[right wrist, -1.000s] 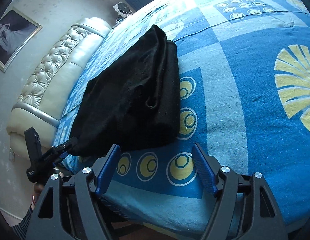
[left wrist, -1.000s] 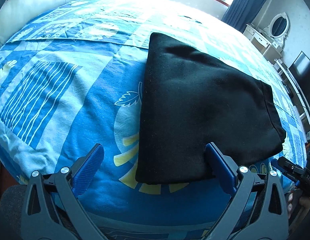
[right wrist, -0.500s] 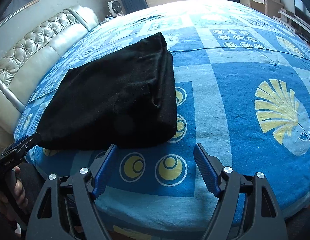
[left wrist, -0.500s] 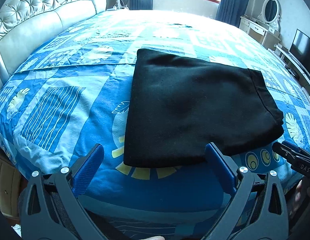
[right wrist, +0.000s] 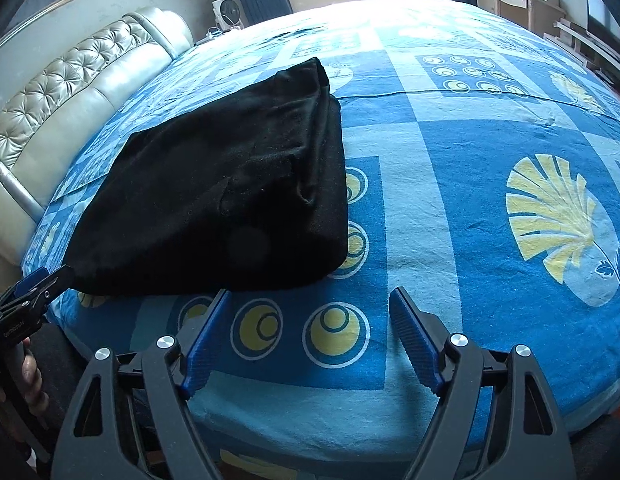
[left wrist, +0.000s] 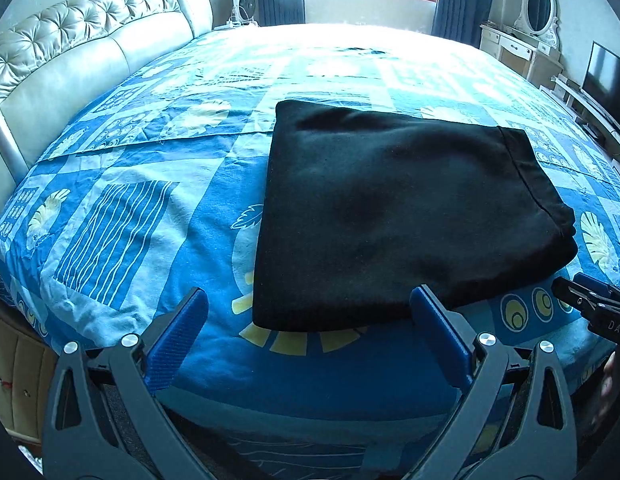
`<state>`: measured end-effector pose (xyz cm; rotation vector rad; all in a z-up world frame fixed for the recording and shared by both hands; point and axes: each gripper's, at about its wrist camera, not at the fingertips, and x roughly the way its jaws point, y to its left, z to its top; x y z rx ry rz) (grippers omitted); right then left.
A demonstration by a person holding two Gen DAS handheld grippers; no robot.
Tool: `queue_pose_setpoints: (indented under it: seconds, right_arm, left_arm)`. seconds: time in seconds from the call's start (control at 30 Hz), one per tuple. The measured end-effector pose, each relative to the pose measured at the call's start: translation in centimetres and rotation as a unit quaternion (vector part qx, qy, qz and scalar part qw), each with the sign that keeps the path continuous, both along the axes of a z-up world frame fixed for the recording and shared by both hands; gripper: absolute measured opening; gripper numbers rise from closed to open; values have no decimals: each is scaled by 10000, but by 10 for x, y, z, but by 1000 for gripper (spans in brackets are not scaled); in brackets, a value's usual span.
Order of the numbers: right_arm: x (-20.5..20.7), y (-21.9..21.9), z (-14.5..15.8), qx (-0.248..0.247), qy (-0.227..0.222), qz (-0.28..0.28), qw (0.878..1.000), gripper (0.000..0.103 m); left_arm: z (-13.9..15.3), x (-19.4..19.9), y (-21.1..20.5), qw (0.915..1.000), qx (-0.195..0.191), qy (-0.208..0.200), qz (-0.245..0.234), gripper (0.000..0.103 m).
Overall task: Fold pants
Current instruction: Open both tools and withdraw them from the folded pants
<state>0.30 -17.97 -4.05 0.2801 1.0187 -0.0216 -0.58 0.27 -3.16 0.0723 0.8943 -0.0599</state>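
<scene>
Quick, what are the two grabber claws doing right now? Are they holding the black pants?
Left gripper: open, holding nothing.
Right gripper: open, just widened, holding nothing.
Black pants lie folded on the bed.

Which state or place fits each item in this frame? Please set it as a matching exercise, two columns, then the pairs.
1. pants
2. left gripper
3. headboard
4. mirror

a. pale, tufted, at the bed's left side
b. open, nothing between its pads
c. black, folded flat on the bedspread
d. oval, on the dresser at far right

Pairs: 1-c, 2-b, 3-a, 4-d
</scene>
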Motion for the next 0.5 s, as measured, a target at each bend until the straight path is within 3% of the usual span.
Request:
queue_pose_setpoints:
  seconds: [0.5]
  right_arm:
    - [1, 3, 2, 67, -4, 73, 10000, 78]
  left_arm:
    - [4, -3, -9, 9997, 171, -96, -125, 101]
